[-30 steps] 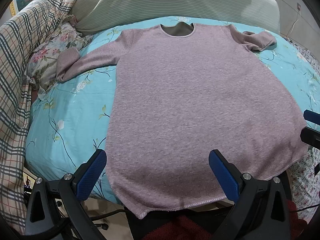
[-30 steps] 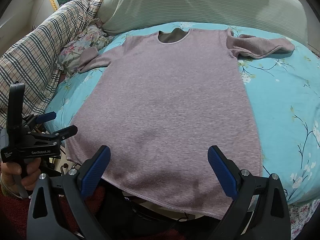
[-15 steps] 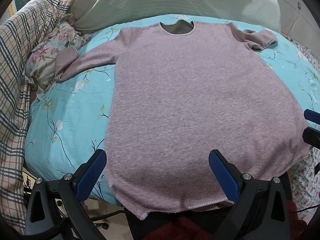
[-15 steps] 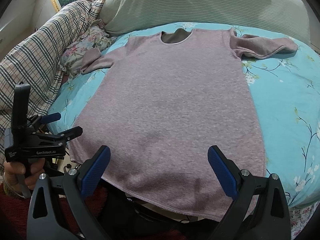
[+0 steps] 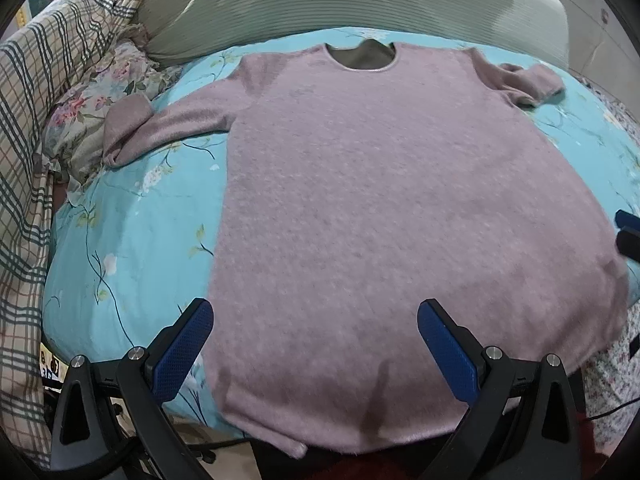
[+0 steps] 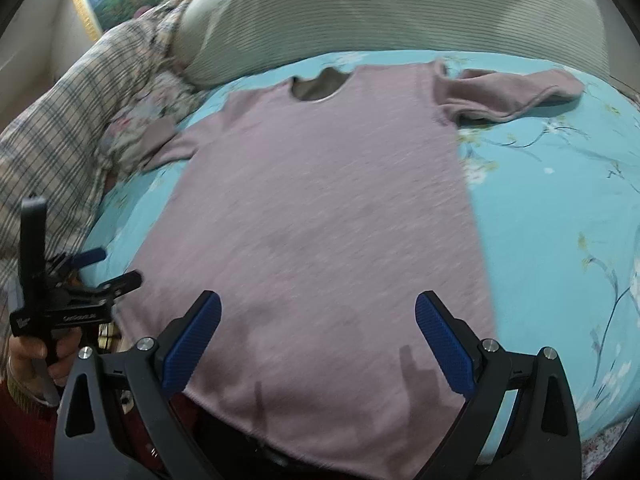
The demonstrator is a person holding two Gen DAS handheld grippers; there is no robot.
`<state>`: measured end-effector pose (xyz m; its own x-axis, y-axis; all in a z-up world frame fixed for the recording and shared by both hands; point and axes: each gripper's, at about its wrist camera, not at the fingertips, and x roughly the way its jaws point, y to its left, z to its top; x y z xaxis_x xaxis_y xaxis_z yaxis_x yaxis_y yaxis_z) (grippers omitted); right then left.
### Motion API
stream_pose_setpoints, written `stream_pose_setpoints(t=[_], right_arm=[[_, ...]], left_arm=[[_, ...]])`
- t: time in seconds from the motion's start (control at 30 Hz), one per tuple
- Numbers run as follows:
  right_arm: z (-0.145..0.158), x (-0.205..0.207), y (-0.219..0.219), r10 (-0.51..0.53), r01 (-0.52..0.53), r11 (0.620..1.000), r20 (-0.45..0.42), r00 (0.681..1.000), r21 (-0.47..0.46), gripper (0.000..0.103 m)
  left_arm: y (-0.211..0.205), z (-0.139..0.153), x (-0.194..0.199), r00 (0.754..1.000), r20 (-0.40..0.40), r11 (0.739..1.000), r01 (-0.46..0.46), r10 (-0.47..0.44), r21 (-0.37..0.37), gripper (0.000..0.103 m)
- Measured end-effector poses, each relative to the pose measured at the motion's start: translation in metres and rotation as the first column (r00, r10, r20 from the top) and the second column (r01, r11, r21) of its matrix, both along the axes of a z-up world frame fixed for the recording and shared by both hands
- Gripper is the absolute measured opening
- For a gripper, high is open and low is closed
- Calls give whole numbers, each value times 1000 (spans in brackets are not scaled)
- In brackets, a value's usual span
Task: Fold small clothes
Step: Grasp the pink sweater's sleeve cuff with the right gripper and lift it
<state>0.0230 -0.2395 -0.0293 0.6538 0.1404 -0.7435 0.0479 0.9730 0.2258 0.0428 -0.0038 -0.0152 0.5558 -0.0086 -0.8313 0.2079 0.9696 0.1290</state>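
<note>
Bedroom, turquoise floral sheet (image 5: 132, 216) for a work surface. Far left of frame: plaid blanket (image 5: 36, 92) bunched along the edge, floral pillow (image 5: 88, 116) beside it, striped cushion (image 5: 320, 0) across the top. Centre: mauve sweater (image 5: 380, 200) flat, neck at top, hem hanging over the near edge, one sleeve reaching onto the pillow, the other crumpled at upper right. My left gripper (image 5: 314, 342) spread wide above the hem, grasping nothing. My right gripper (image 6: 316, 334) likewise agape, empty, over the hem.
</note>
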Motion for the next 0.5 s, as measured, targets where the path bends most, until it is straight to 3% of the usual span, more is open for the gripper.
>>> stream_pose_setpoints(t=[0.23,0.5], right_arm=[[11,34,-82,-148,145,988,70,986,50,86],[21,88,-217,-379,352,906,81,922,236,74]], left_arm=[[6,-2,36,999,-10,999,-36,36,-21,102],[-8,1,71,1000,-3,1000,-22,22,-13,102]])
